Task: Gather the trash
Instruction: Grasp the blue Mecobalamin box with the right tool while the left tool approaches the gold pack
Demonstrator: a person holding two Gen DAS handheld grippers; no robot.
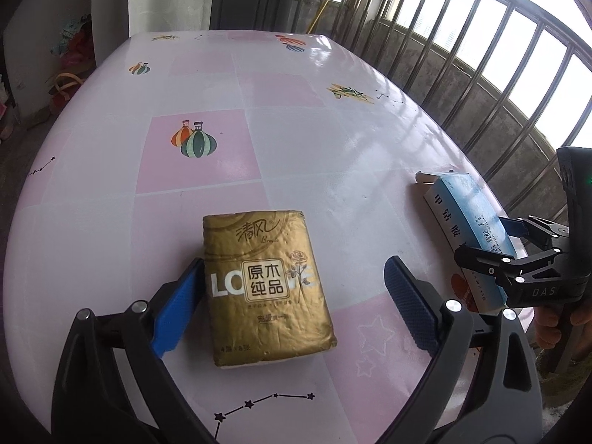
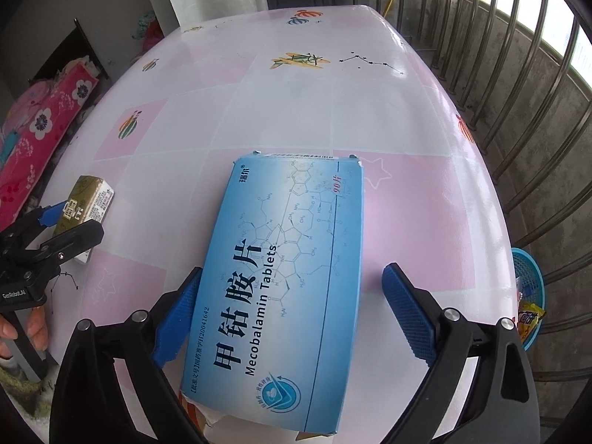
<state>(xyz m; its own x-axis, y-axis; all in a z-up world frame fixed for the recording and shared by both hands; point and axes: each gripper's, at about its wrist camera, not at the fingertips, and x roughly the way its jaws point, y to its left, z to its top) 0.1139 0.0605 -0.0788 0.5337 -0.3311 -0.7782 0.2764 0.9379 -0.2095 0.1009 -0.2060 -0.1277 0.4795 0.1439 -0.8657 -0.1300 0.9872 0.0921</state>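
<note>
A gold tissue pack (image 1: 266,288) lies flat on the pink and white table (image 1: 296,140), between the fingers of my left gripper (image 1: 296,264). That gripper is open: its left pad sits beside the pack's edge and the right pad stands well clear. A blue medicine box (image 2: 285,270) lies near the table's right edge, between the fingers of my open right gripper (image 2: 296,270); the right pad is apart from it. In the left wrist view the right gripper (image 1: 488,240) straddles the box (image 1: 470,207). In the right wrist view the left gripper (image 2: 79,218) straddles the pack (image 2: 90,196).
A blue basket (image 2: 531,277) holding wrappers stands on the floor just past the table's right edge. A metal railing (image 2: 518,111) runs along the right side. A hand (image 2: 26,329) holds the left gripper's handle. Pink floral bedding (image 2: 40,129) lies beyond the left edge.
</note>
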